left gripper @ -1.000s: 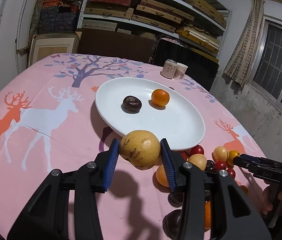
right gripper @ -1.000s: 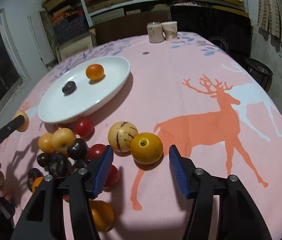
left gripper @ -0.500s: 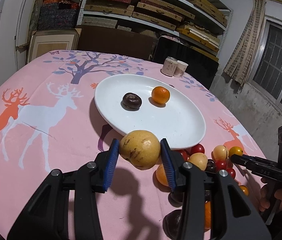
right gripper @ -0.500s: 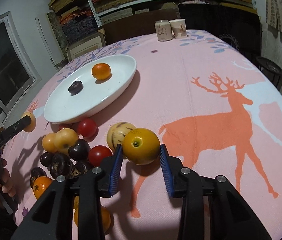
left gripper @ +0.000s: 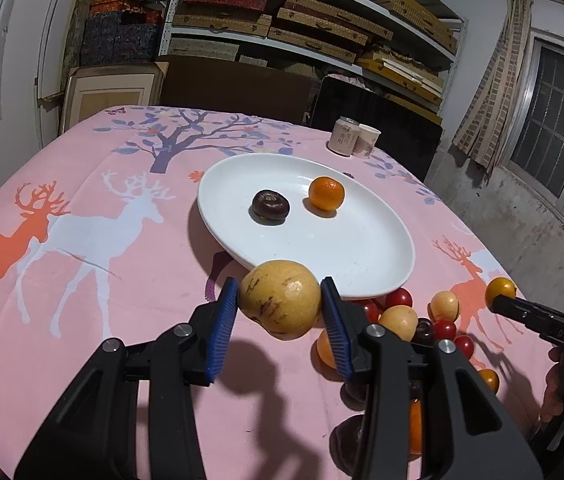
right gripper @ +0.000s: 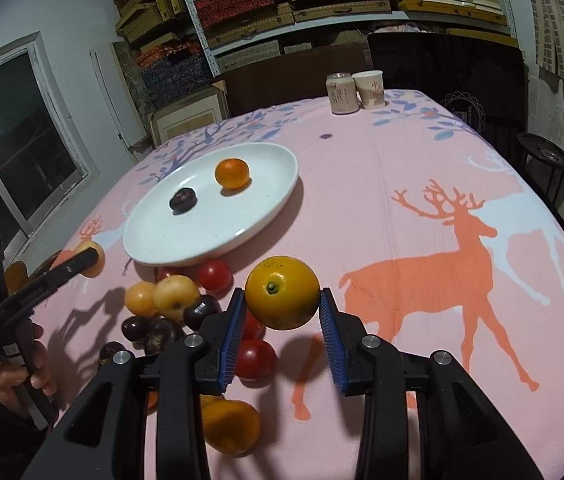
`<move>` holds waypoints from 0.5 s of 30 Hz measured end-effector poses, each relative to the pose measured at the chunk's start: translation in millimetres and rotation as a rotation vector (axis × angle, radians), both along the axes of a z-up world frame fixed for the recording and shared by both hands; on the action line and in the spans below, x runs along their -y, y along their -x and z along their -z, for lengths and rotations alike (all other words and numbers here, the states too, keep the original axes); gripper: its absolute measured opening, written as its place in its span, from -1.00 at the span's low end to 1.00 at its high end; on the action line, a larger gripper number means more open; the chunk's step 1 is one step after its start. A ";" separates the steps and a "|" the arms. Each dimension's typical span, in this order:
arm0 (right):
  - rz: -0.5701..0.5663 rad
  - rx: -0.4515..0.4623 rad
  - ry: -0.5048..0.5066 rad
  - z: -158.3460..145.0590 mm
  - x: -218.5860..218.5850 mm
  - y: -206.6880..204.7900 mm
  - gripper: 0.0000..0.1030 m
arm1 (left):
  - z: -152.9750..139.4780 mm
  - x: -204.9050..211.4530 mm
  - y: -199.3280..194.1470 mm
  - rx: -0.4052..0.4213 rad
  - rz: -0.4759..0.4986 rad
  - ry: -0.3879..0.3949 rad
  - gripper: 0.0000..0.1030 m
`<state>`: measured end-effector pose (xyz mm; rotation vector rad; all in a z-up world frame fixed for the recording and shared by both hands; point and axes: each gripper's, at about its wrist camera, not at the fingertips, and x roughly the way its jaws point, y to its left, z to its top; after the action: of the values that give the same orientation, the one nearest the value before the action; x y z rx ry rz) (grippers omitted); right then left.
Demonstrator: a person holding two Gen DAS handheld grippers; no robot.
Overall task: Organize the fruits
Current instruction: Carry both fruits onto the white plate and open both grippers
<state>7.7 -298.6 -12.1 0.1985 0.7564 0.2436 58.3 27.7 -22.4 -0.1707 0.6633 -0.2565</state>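
My left gripper [left gripper: 280,305] is shut on a yellow streaked melon [left gripper: 280,299], held just in front of the near rim of the white plate [left gripper: 361,248]. On the plate lie a dark chestnut-coloured fruit [left gripper: 270,205] and a small orange [left gripper: 326,193]. My right gripper [right gripper: 283,307] is shut on a yellow-orange citrus fruit [right gripper: 282,291], lifted above the pink cloth. Below and left of it lies a pile of loose fruit [right gripper: 174,302]: red tomatoes, yellow and dark ones. The right gripper also shows at the right edge of the left wrist view, with the citrus [left gripper: 500,289] at its tip.
A can [right gripper: 341,93] and a paper cup [right gripper: 371,89] stand at the table's far side. A pink deer-print cloth [right gripper: 421,200] covers the round table. Shelves of boxes fill the back wall. A person's hand [right gripper: 22,364] holds the left gripper's handle.
My right gripper closed on the yellow-orange citrus fruit and lifted it off the cloth. The left gripper kept still with the melon in it.
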 end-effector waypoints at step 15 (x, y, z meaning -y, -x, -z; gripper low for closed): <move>-0.040 -0.002 -0.006 -7.4 -13.5 -12.0 -0.27 | -5.5 1.6 -0.1 -0.008 0.011 -0.043 -0.20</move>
<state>19.8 -285.1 -4.8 0.1896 0.7620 0.2832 58.3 26.1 -16.9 -0.1274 0.6772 -0.2520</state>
